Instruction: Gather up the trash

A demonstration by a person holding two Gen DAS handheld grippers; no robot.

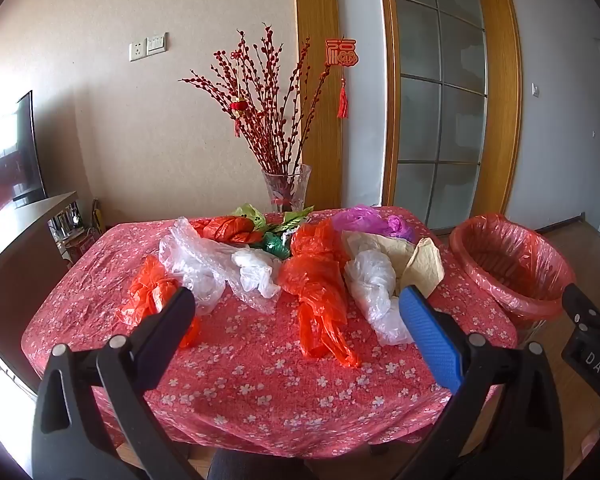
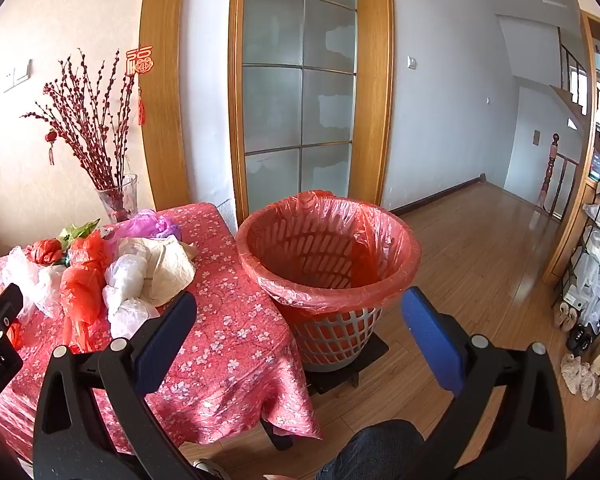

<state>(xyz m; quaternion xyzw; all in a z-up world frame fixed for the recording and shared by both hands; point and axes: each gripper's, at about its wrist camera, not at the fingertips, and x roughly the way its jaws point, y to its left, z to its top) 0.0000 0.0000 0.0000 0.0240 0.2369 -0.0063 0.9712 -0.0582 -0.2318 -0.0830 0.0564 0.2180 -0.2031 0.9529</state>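
Note:
Several crumpled plastic bags lie on the table with the red flowered cloth (image 1: 252, 376): a long red bag (image 1: 320, 292) in the middle, a small red bag (image 1: 152, 296) at the left, a clear bag (image 1: 196, 264), a white bag (image 1: 374, 288) and cream paper (image 1: 420, 264). My left gripper (image 1: 296, 312) is open and empty above the table's near side. A white basket lined with a red bag (image 2: 328, 256) stands on the floor right of the table. My right gripper (image 2: 300, 312) is open and empty in front of the basket. The trash also shows in the right wrist view (image 2: 84, 280).
A glass vase (image 1: 286, 190) of red branches stands at the table's back edge. More bags, purple (image 1: 364, 218), green (image 1: 276, 246) and red (image 1: 228, 230), lie at the back. A sliding glass door (image 2: 296, 92) is behind the basket. Wooden floor (image 2: 472, 256) extends to the right.

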